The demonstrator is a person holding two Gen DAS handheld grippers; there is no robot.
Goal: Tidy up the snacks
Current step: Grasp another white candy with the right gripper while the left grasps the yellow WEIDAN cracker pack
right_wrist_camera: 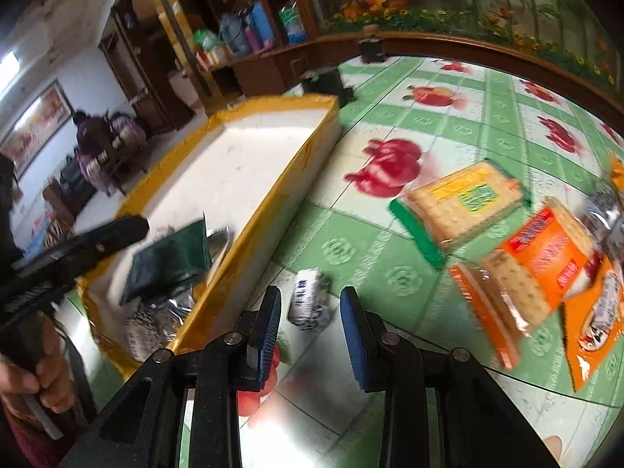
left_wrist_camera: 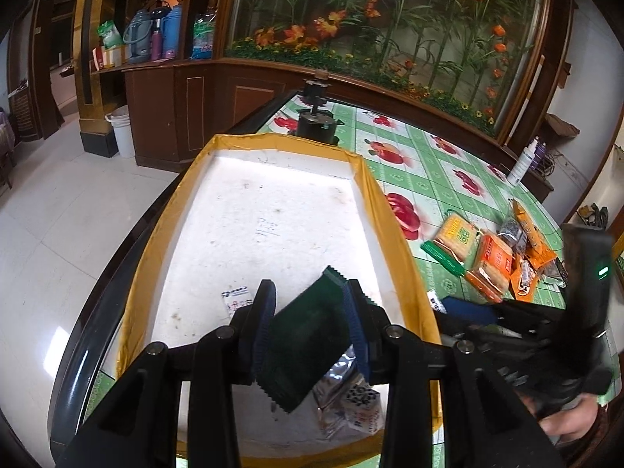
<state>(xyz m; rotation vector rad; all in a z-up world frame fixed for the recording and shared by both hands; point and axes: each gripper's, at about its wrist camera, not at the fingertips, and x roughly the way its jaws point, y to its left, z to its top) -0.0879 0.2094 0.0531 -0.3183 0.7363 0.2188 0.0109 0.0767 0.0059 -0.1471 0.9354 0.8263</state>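
A: Snacks first. Where are they relative to the left hand-held gripper (left_wrist_camera: 310, 319)?

B: A dark green packet (left_wrist_camera: 304, 335) sits tilted between its two blue pads, over the white tray (left_wrist_camera: 273, 210) with the yellow taped rim. The pads stand right along the packet's sides; whether they press on it I cannot tell. Below the packet, close under the right finger, lie a silver foil wrapper (left_wrist_camera: 335, 382) and a small black-and-white printed packet (left_wrist_camera: 360, 403) on the tray floor.

A: And the right hand-held gripper (right_wrist_camera: 310, 335)?

B: Spread, with nothing pinched. It hangs above the table (right_wrist_camera: 351, 257), just right of the tray's wall. A small white wrapped snack (right_wrist_camera: 308, 304) lies on the green fruit-print cloth beyond the gap between its fingers, untouched.

A: The rest of the snacks?

B: Ahead and to the right of that hand-held gripper: a cracker pack with green trim (right_wrist_camera: 460, 206), an orange cracker pack (right_wrist_camera: 534, 265), and an orange sachet (right_wrist_camera: 596, 323) at the far right, all blurred.

A: Any hands?

B: The person's left hand (right_wrist_camera: 35, 378) grips its handle, low at the left edge.
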